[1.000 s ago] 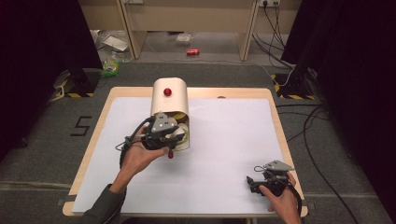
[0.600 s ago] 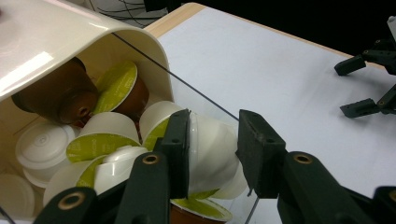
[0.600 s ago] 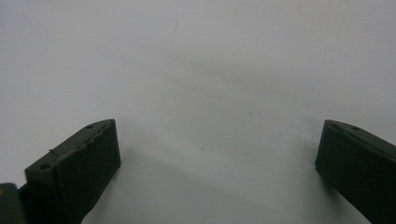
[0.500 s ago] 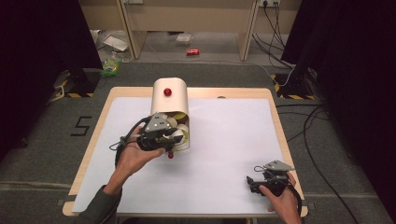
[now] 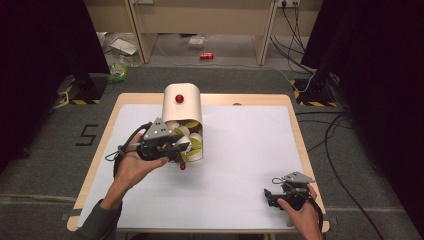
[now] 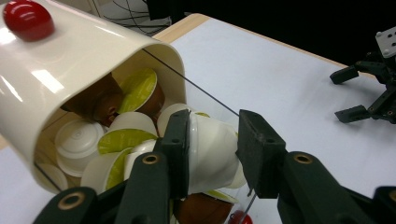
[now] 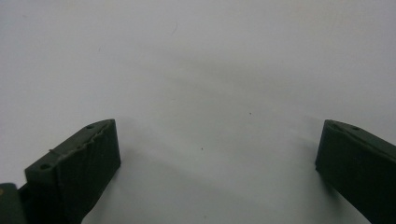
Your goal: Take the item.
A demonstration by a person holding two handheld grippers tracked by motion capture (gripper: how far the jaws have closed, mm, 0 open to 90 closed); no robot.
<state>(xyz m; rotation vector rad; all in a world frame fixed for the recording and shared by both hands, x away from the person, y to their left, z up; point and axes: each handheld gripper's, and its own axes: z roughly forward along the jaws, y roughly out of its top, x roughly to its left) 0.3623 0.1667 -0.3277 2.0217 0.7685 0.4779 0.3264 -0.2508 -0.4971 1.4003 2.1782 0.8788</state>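
A cream canister (image 5: 181, 102) with a red knob lies on its side on the white table cover, its mouth toward the person. Several coffee capsules, white, green-lidded and brown, fill the canister (image 6: 70, 70). My left gripper (image 5: 182, 147) sits at the mouth, shut on a white capsule (image 6: 212, 149) that is squeezed between its pads. A small red knob (image 5: 183, 166) lies on the table just below it. My right gripper (image 5: 270, 196) rests at the front right, jaws wide open over bare white surface (image 7: 217, 154) with nothing between them.
The table's wooden rim (image 5: 300, 130) frames the white cover. The right gripper (image 6: 369, 93) shows far off in the left gripper view. Cables and litter lie on the floor beyond the table.
The left gripper has drawn a little to the left and up from the canister mouth with the white capsule in its jaws. The right gripper has stayed put.
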